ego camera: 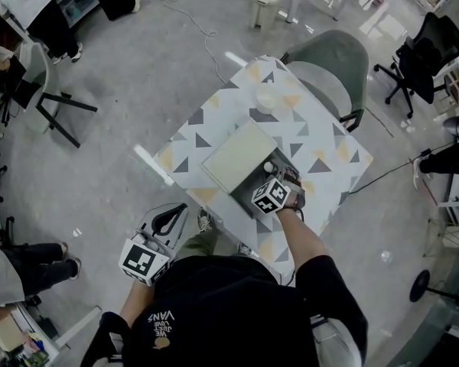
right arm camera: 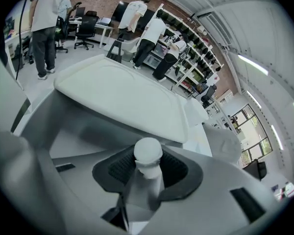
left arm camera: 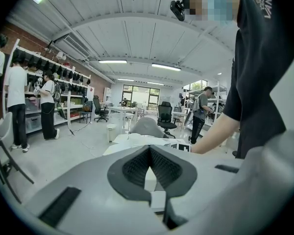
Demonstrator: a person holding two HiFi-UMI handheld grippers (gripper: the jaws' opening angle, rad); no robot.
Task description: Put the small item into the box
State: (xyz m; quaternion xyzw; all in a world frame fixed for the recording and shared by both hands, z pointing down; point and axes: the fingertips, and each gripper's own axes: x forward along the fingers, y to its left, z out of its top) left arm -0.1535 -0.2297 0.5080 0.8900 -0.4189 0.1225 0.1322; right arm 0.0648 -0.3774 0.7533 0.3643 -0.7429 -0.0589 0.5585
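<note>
Between the ribbed dark pads of the right hand-held gripper (right arm camera: 147,166) stands the small item (right arm camera: 148,153), smooth, white and round-capped, clamped upright. Just ahead lies the grey box (ego camera: 243,195), its flat pale lid (right arm camera: 117,94) open. Off the triangle-patterned surface (ego camera: 329,140), the left hand-held gripper (left arm camera: 149,155) is closed and empty.

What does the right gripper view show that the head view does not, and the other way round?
Only the right gripper view shows the right gripper's pads closed on the small white bottle, its narrow body below a round cap. Only the head view shows the left gripper, jaws together, held off the patterned table, and the green chair behind it. Both show the bottle at the grey box and its pale lid.
</note>
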